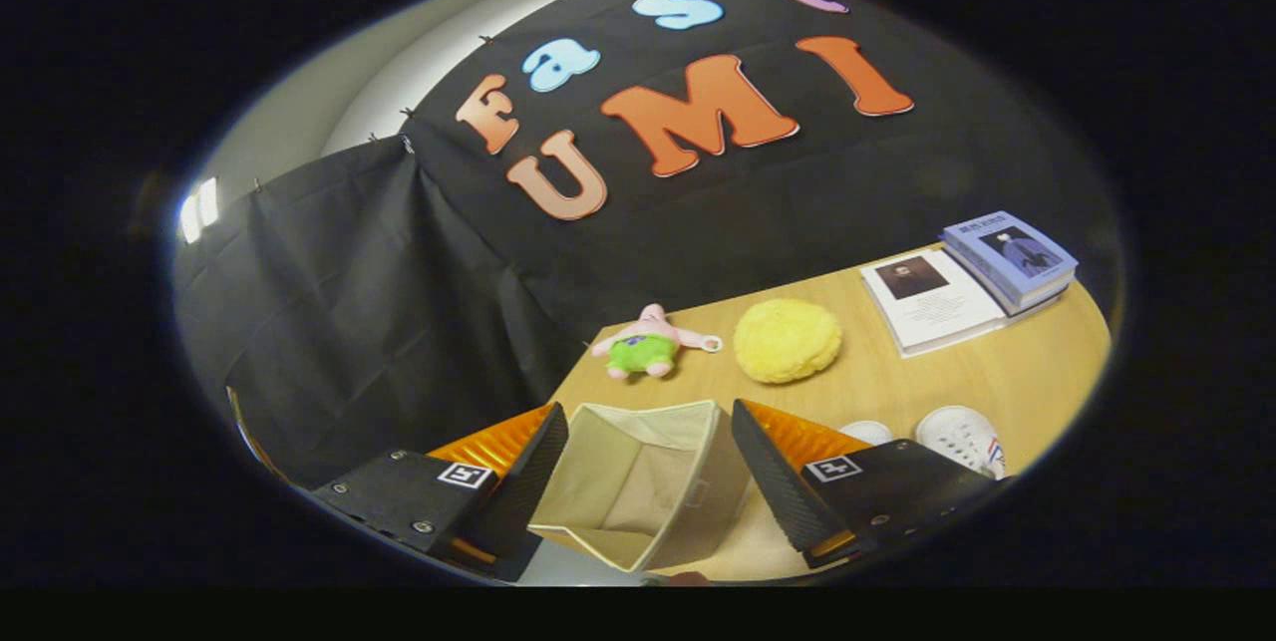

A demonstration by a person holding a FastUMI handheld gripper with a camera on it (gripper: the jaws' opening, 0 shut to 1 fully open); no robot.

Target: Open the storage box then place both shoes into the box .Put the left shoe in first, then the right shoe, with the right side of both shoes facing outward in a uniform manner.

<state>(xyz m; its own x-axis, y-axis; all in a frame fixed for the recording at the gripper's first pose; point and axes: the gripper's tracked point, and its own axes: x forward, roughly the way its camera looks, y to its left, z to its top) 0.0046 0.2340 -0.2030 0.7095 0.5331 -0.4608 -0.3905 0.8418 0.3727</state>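
So we've got the storage box (638, 491) sitting right between our two fingers. It's a cream/beige fabric cube w/ soft walls, lid already out of the way, mouth open toward us so we see straight down into the bare inside. There's a small tab or handle on its right wall. It sits a bit skewed to the table edge, near corner pointing down at us, no obvious long axis since it looks roughly square.

Gripper (648, 452) is spread wide, holding nothing; fingers flank the box on either side, and we can't tell if they touch it.

The shoes (959, 439) are white, tucked just behind the right finger on the wooden table (1017, 372). We only see the tops, one w/ a bit of red/blue on the side, so can't say which way they point or which is left vs right.

Further back: a pink plush toy (646, 344) in green shorts, a yellow round sponge-ish thing (788, 340) beside it, and two books (967, 282) well beyond the right finger.
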